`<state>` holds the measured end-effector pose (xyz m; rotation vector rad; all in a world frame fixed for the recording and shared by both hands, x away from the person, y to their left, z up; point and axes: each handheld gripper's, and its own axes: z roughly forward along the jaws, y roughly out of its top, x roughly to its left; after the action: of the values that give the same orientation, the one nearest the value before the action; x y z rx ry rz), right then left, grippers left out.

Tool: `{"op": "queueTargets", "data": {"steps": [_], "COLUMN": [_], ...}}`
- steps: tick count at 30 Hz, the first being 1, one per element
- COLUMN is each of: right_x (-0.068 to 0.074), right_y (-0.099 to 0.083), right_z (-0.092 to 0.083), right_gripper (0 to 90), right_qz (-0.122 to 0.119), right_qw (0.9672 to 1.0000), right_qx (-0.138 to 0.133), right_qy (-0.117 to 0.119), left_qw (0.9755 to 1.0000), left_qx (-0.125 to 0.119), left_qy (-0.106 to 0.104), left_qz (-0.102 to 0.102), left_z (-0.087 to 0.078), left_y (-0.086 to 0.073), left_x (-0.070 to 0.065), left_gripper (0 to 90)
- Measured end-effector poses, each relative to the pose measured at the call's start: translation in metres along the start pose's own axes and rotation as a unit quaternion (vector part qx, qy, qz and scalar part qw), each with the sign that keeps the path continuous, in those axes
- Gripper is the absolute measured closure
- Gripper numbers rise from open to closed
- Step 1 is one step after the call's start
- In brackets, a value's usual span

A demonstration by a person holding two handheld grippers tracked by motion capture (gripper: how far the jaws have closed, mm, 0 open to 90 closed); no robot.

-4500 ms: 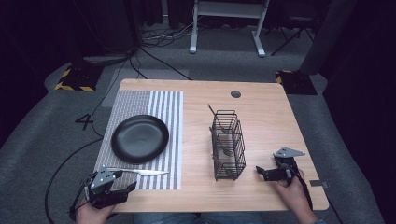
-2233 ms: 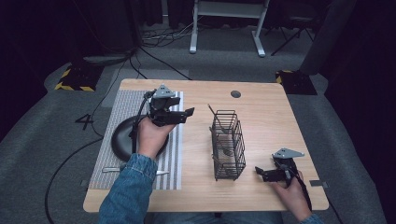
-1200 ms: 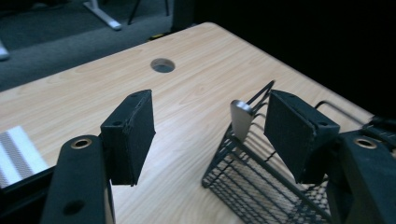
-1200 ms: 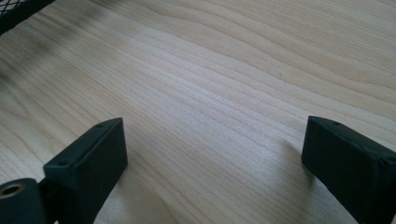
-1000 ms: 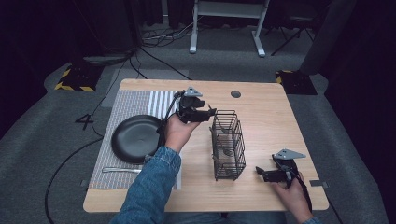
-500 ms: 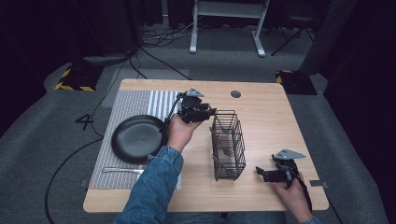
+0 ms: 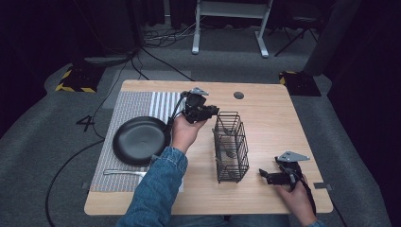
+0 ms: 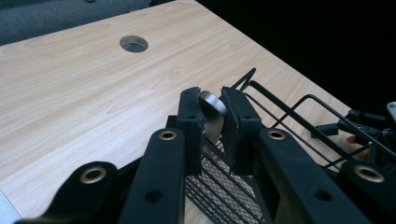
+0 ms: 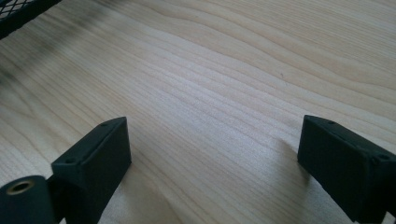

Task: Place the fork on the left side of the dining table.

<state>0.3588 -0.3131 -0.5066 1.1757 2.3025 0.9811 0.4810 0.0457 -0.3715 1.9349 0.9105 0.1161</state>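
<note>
High view: left gripper (image 7: pixel 212 111) at centre frame, just above near-left rim of black wire basket (image 7: pixel 231 151). Left gripper view: jaws just closing, now clamped on rounded metal end of utensil handle (image 8: pixel 212 114) at frame centre, sticking up from basket (image 8: pixel 280 116); rest of utensil hidden. Right gripper (image 7: pixel 265 175) at lower right of high view, low over bare wooden table (image 7: pixel 274 113), just right of basket; jaws wide apart, nothing between them. Black plate (image 7: pixel 140 140) on striped mat (image 7: pixel 127 101) at left; second utensil (image 7: pixel 124 172) below plate.
</note>
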Motion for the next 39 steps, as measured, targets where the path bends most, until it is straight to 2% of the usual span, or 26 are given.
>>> {"op": "queueTargets", "data": {"steps": [9, 14, 19, 25, 39], "right_x": [0.000, 0.000, 0.000, 0.000, 0.000], "right_y": [0.000, 0.000, 0.000, 0.000, 0.000], "right_z": [0.000, 0.000, 0.000, 0.000, 0.000], "right_gripper": [9.6, 9.9, 10.1, 10.1, 10.1], "right_qz": [0.000, -0.001, -0.001, -0.001, -0.001], "right_qw": [1.0000, 1.0000, 1.0000, 1.0000, 1.0000], "right_qx": [0.000, -0.001, -0.001, -0.001, -0.001], "right_qy": [0.000, 0.000, 0.000, 0.000, 0.000], "left_qw": [0.9999, 0.9998, 0.9996, 0.9994, 0.9985], "left_qx": [-0.001, 0.005, 0.000, 0.009, -0.014], "left_qy": [-0.010, 0.004, 0.006, 0.011, 0.010], "left_qz": [0.003, 0.017, 0.026, 0.032, 0.051], "left_z": [-0.004, -0.006, -0.012, -0.021, -0.055], "left_y": [0.004, 0.010, 0.015, 0.025, 0.048], "left_x": [-0.007, -0.016, -0.023, -0.031, -0.045], "left_gripper": [86.0, 86.2, 86.2, 86.2, 86.2]}}
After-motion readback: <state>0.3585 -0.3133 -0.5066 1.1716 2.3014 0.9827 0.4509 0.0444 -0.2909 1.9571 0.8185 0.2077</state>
